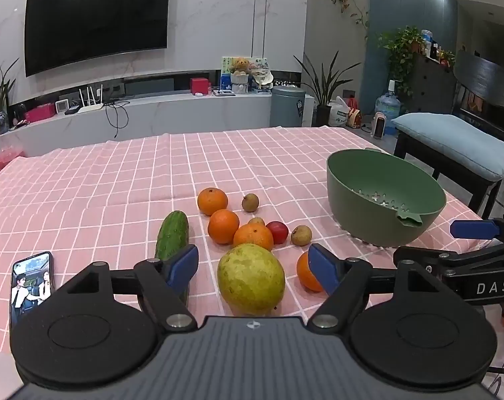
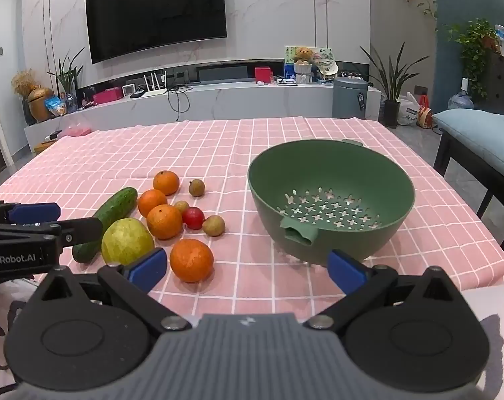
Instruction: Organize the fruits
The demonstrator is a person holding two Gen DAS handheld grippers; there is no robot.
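Four oranges (image 2: 191, 260), one big yellow-green fruit (image 1: 251, 279), one cucumber (image 1: 172, 235), one red fruit (image 2: 193, 217) and three small brown ones (image 2: 213, 225) cluster left of the empty green colander (image 2: 331, 196) (all on the pink checked cloth (image 2: 218, 143)). Bare cloth stretches behind them to its far edge. The left gripper (image 1: 253, 266) and right gripper (image 2: 248, 266) both hang with jaws apart.

Tabletop (image 2: 185, 146) cloth pink with white grid. Colander (image 2: 331, 180) matte green. Oranges (image 2: 191, 260) bright orange. Guava (image 1: 251, 278) yellow-green. Cucumber (image 1: 172, 235) dark green. Small fruit (image 2: 193, 217) red. Claw pads (image 1: 323, 268) blue, arms black.
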